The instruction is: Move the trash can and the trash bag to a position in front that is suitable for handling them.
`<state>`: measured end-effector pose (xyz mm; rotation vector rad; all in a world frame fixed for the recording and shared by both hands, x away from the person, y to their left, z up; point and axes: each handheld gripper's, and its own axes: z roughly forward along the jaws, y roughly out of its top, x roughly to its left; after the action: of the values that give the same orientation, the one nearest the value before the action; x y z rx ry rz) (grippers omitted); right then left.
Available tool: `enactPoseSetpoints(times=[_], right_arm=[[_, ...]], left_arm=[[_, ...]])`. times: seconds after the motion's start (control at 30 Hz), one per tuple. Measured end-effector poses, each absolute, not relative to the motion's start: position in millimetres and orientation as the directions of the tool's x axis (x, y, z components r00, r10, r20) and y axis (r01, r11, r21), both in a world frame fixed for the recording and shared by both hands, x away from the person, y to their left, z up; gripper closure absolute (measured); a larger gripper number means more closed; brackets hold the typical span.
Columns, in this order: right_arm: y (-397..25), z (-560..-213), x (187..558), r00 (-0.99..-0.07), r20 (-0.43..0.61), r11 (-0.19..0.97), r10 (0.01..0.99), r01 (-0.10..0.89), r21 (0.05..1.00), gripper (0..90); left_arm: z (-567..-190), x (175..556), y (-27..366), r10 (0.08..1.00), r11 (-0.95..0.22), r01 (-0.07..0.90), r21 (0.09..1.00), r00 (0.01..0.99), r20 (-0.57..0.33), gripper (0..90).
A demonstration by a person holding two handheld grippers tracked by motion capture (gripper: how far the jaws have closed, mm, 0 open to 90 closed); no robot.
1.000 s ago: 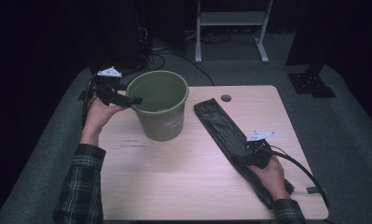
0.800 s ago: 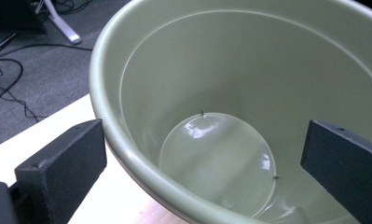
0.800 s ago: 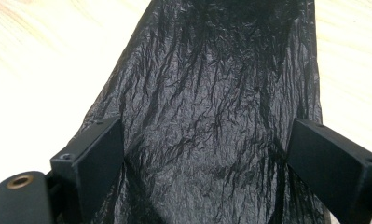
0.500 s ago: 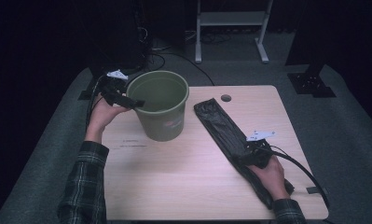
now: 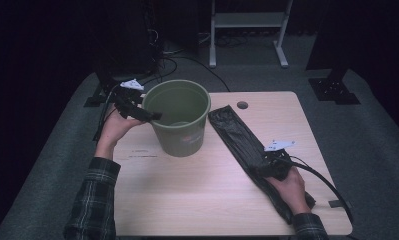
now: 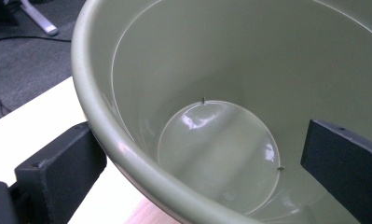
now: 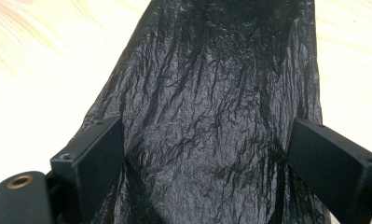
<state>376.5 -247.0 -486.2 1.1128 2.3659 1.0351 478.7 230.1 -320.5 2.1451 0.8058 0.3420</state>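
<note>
The left gripper has its fingers spread astride the green bucket's rim, unclamped. The right gripper's fingers gape over the black bag, flat on the bench. Probably lining the bucket; next, pinch the bag.

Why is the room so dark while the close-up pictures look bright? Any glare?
High view: the table is lit, the surroundings near black. Left gripper view: the green bucket has white glare spots on its glossy floor. Right gripper view: evenly bright, the black bag with crisp wrinkles.
</note>
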Motion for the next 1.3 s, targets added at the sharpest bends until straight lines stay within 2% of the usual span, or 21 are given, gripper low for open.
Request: enactPoseSetpoints(times=[0.27,1.3], right_arm=[[-247,-486,376,-0.642,0.011,0.433,0.766,0.529,0.730,9.6],[-247,-486,376,-0.642,0.011,0.432,0.767,0.528,0.731,9.6]], left_arm=[[-324,461,220,0.637,-0.449,0.419,0.789,0.769,-0.046,0.0],[-329,385,173,0.512,-0.466,0.339,0.817,0.857,-0.064,0.0]])
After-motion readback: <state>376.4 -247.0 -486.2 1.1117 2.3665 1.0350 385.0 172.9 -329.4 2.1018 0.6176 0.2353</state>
